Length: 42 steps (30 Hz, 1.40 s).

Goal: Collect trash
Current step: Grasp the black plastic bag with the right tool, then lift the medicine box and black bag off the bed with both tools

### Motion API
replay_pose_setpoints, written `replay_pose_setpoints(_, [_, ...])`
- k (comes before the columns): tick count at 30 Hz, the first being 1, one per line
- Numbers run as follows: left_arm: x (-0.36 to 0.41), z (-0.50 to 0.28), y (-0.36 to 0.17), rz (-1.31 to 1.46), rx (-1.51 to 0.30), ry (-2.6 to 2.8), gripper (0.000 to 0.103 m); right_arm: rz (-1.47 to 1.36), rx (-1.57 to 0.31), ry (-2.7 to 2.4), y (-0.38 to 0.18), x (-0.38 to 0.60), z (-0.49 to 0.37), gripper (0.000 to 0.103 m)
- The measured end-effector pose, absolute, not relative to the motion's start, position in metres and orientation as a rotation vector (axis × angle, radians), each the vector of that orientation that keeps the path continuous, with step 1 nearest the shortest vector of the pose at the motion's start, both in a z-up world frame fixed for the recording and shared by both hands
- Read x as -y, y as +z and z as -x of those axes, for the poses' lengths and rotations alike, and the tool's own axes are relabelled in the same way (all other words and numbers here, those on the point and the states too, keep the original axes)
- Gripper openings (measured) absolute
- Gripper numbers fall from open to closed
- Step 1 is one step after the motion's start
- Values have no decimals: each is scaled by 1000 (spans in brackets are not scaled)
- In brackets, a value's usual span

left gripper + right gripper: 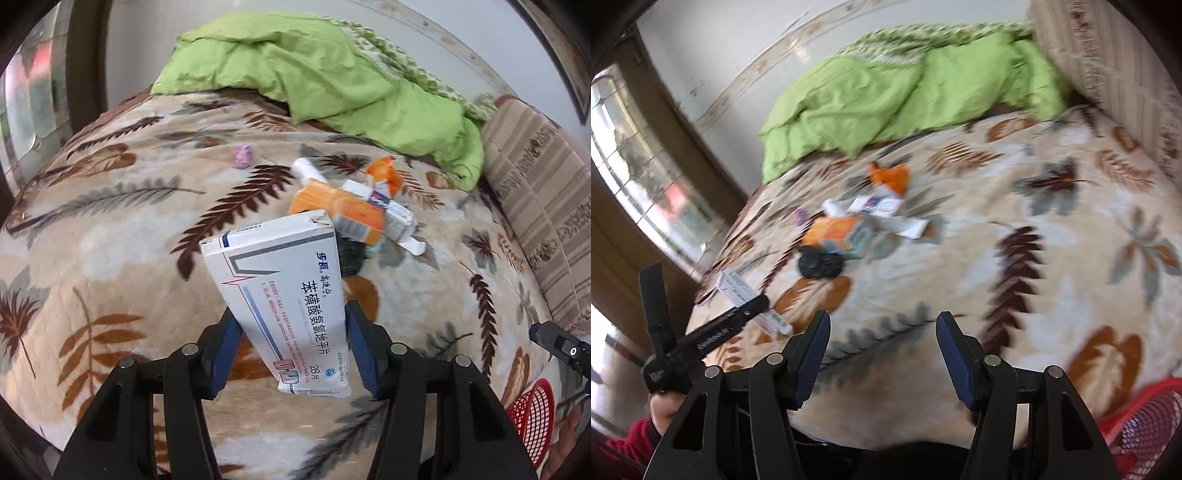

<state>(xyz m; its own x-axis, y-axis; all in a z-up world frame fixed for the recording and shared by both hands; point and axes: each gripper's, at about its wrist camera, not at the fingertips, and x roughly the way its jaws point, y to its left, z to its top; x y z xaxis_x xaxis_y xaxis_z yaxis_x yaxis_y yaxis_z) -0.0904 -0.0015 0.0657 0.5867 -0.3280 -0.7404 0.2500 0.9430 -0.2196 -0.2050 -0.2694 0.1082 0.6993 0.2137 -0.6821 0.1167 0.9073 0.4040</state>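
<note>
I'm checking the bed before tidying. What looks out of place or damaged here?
A heap of litter lies mid-blanket: orange packets, small boxes, a tube, something black. A pink scrap sits apart. The white medicine box in the left hand-held gripper has a torn top corner.

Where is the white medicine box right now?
In the left wrist view the white medicine box is centre frame, held between the left gripper pads above the leaf-patterned blanket, just in front of the pile of orange packets.

Leaf-patterned bed [110,229], daylit window [639,177]
</note>
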Motion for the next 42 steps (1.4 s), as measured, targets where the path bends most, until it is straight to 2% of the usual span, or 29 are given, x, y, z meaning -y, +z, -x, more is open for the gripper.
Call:
replay_pose_setpoints(6, [-20,85,62,160,-889,-306,55,-364,-853,188,95,219,150,63])
replay_pose_setpoints(18, [-45,74,58,257,-894,-287,55,10,-928,314,63,149,33,63])
replay_pose_setpoints(23, [-48,70,57,267,-898,-293,55,155,-994,345,32,131,1,63])
replay_pose_setpoints(25, [-48,70,57,270,-899,-297,55,179,-988,339,25,129,0,63])
replay_pose_setpoints(30, [-43,71,61,251,-890,-310,55,84,-947,292,31,139,16,51])
replay_pose_setpoints(42, [-2,103,81,142,-835,-416,55,-249,-835,144,73,193,123,49])
